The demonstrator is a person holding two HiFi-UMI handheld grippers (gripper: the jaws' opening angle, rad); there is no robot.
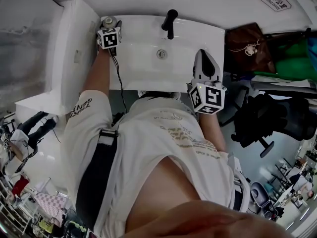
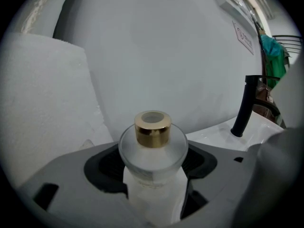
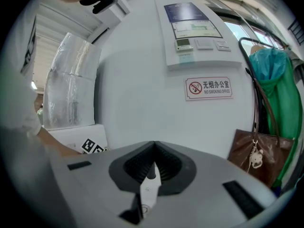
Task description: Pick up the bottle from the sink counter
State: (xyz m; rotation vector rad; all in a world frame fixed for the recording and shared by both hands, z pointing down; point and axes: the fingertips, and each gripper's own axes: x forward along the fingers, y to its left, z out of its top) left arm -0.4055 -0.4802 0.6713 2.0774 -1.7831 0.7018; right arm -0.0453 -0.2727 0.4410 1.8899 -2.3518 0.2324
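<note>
A frosted bottle (image 2: 152,148) with a gold cap (image 2: 152,128) stands upright between the jaws of my left gripper (image 2: 152,163), which is shut on its body. Its base is hidden, so I cannot tell whether it rests on the counter. In the head view, the bottle (image 1: 109,20) and left gripper (image 1: 110,28) are at the far-left corner of the white sink counter (image 1: 208,36). My right gripper (image 1: 204,58) hovers over the sink's near-right edge, pointing away from me. Its jaws (image 3: 153,151) are shut with nothing between them.
A black faucet (image 1: 170,23) stands at the back of the basin, with the drain (image 1: 162,54) in front of it. A white cabinet (image 1: 74,43) adjoins the sink's left side. A brown bag (image 1: 247,46) and green cloth (image 1: 287,63) hang at the right, above a black chair (image 1: 262,118).
</note>
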